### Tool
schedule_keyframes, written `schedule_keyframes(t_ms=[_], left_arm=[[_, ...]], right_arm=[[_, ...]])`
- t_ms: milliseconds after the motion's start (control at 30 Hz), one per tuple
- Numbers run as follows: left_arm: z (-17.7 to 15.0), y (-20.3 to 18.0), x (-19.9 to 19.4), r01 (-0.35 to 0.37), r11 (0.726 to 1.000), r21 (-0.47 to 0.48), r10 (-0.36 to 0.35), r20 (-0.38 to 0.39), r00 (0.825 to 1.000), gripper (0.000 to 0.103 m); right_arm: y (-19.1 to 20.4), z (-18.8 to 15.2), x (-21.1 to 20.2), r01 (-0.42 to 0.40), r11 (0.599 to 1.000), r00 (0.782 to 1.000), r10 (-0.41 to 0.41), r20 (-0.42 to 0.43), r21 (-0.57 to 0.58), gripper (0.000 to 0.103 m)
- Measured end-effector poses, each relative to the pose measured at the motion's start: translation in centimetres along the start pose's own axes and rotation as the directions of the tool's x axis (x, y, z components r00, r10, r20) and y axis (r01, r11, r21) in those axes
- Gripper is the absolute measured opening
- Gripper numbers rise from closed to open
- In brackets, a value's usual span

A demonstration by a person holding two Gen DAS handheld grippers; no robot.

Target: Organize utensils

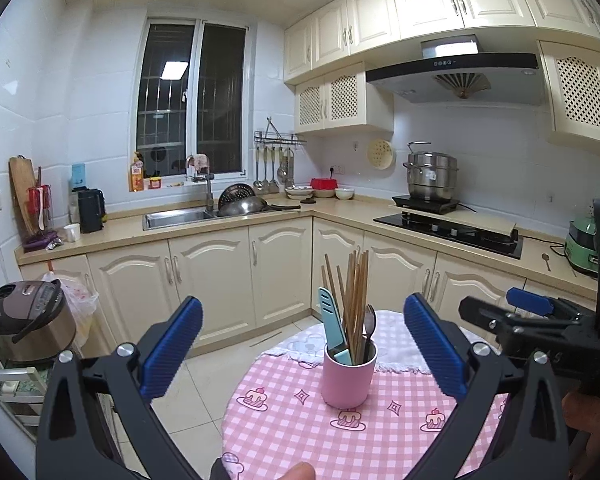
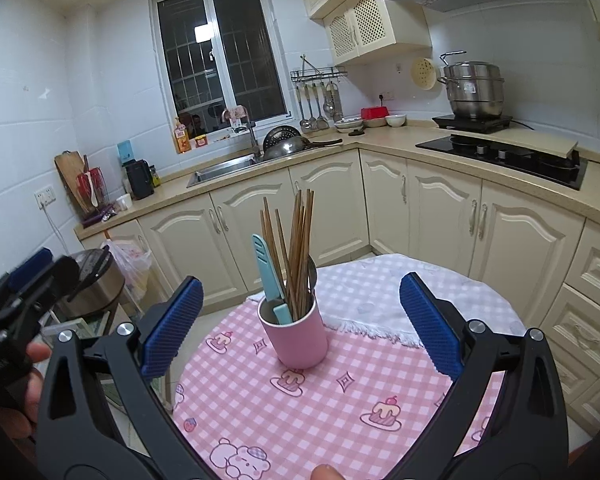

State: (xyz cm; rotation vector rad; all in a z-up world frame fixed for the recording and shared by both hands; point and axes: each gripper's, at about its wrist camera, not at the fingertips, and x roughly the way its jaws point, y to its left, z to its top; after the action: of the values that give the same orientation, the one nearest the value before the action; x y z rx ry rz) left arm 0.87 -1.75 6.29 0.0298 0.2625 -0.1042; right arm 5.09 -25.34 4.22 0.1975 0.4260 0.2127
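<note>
Both tools, the left tool (image 1: 302, 346) and the right tool (image 2: 300, 324), hang wide open over the round desk (image 2: 340, 412) holding nothing, while the pink cup (image 1: 349, 376) stands between their tips with chopsticks (image 1: 356, 300), a blue knife (image 1: 332, 326) and a spoon (half hidden).

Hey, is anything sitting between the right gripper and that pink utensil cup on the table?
Nothing visible. The right gripper is open, facing the pink cup, with only bare checked tablecloth between them. The left gripper is off to its side, also open.
</note>
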Motion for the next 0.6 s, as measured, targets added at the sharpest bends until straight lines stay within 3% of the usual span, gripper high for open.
schedule_keyframes(t_ms=[600], left_arm=[[-1.1, 1.2, -2.0, -0.036, 0.998, -0.048, 0.036, -0.009, 0.999, 0.099]], right_arm=[[3.5, -1.0, -2.3, 0.041, 0.996, 0.999, -0.038, 0.037, -0.078, 0.097]])
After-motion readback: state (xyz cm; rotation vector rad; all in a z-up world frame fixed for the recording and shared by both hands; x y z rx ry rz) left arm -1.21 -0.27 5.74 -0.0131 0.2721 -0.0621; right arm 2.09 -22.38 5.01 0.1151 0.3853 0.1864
